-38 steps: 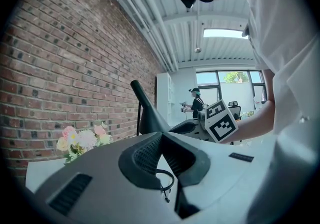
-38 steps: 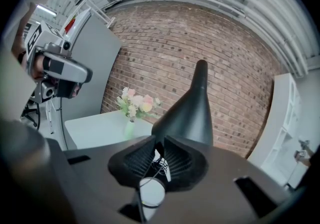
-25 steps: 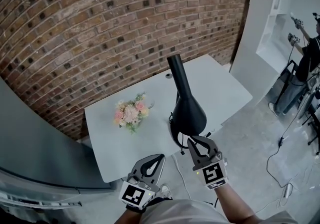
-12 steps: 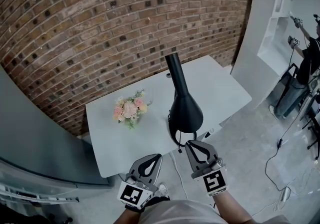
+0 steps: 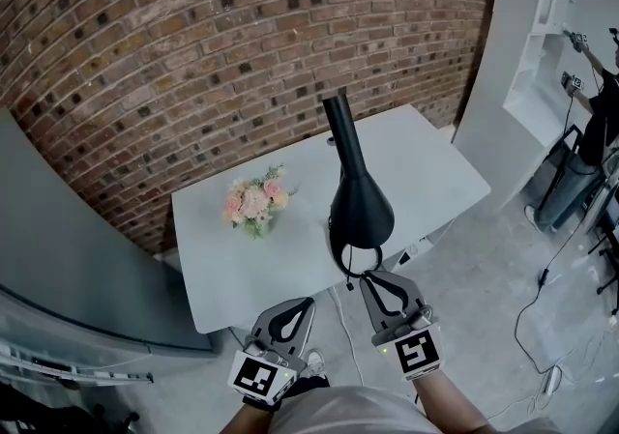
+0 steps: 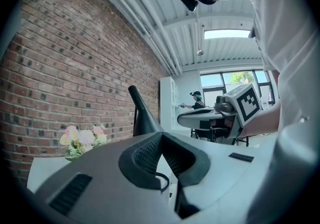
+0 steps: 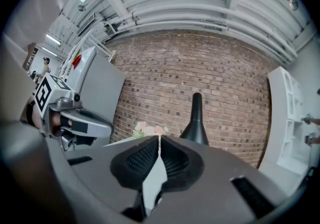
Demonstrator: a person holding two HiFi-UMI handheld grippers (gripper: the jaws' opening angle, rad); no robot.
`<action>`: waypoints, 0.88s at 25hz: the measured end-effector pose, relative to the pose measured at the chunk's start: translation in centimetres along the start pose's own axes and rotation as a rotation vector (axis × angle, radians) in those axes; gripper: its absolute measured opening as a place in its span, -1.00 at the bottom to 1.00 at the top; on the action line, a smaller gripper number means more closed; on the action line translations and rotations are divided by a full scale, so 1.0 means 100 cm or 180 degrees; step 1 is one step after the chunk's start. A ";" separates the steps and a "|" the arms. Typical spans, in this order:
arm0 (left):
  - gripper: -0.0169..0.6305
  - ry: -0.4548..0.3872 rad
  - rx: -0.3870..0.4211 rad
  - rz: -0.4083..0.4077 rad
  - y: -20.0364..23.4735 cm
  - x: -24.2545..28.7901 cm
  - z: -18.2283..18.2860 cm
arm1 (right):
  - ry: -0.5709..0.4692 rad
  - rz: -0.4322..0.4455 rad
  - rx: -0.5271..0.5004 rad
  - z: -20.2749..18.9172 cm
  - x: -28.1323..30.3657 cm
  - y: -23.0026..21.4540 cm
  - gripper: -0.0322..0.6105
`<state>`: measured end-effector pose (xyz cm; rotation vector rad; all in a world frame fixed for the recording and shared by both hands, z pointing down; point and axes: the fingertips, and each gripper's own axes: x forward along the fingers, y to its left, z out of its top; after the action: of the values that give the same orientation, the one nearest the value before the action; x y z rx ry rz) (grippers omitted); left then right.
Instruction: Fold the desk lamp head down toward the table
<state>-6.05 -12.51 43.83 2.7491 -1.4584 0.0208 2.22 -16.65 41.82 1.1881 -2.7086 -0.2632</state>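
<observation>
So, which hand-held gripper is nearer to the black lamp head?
Right. The right hand-held gripper sits just below the lamp head; the left hand-held gripper is farther off, down-left.

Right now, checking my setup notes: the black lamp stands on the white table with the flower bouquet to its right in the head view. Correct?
No: the head view shows the flower bouquet left of the black lamp, not right. Rest holds.

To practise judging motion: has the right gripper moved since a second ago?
Yes: the right gripper has drawn back from the lamp head, toward the person; its fingers have just been closing, empty.
</observation>
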 end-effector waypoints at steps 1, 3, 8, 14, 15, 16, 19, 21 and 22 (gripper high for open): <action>-0.92 -0.0002 -0.0001 -0.0005 -0.001 0.000 0.001 | -0.0014 0.0003 0.0004 0.002 0.000 0.001 -0.82; -0.92 -0.0004 0.0001 -0.0009 -0.001 -0.001 0.002 | -0.0047 0.0003 0.0007 0.005 0.001 0.002 -0.82; -0.92 -0.0030 0.0022 -0.0016 0.002 0.000 0.003 | -0.0054 0.0006 -0.0041 0.007 0.001 0.005 -0.82; -0.92 -0.0073 0.0042 -0.0076 0.001 0.005 0.007 | -0.0004 0.0020 -0.0113 0.007 0.001 0.005 -0.83; -0.92 -0.0077 0.0043 -0.0078 0.001 0.006 0.008 | 0.0005 0.0024 -0.0128 0.007 0.001 0.005 -0.84; -0.92 -0.0079 0.0042 -0.0079 0.001 0.007 0.008 | 0.0012 0.0027 -0.0144 0.007 0.002 0.004 -0.84; -0.92 -0.0063 0.0035 -0.0078 0.002 0.007 0.006 | 0.0014 0.0020 -0.0145 0.007 0.003 0.004 -0.84; -0.92 -0.0055 0.0024 -0.0085 0.003 0.007 0.006 | 0.0007 0.0019 -0.0121 0.007 0.004 0.003 -0.84; -0.92 -0.0054 0.0021 -0.0088 0.003 0.007 0.006 | 0.0015 0.0022 -0.0121 0.007 0.004 0.003 -0.84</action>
<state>-5.92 -13.29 43.21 2.7808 -1.4267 0.0017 1.56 -16.68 41.25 1.1672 -2.6908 -0.3090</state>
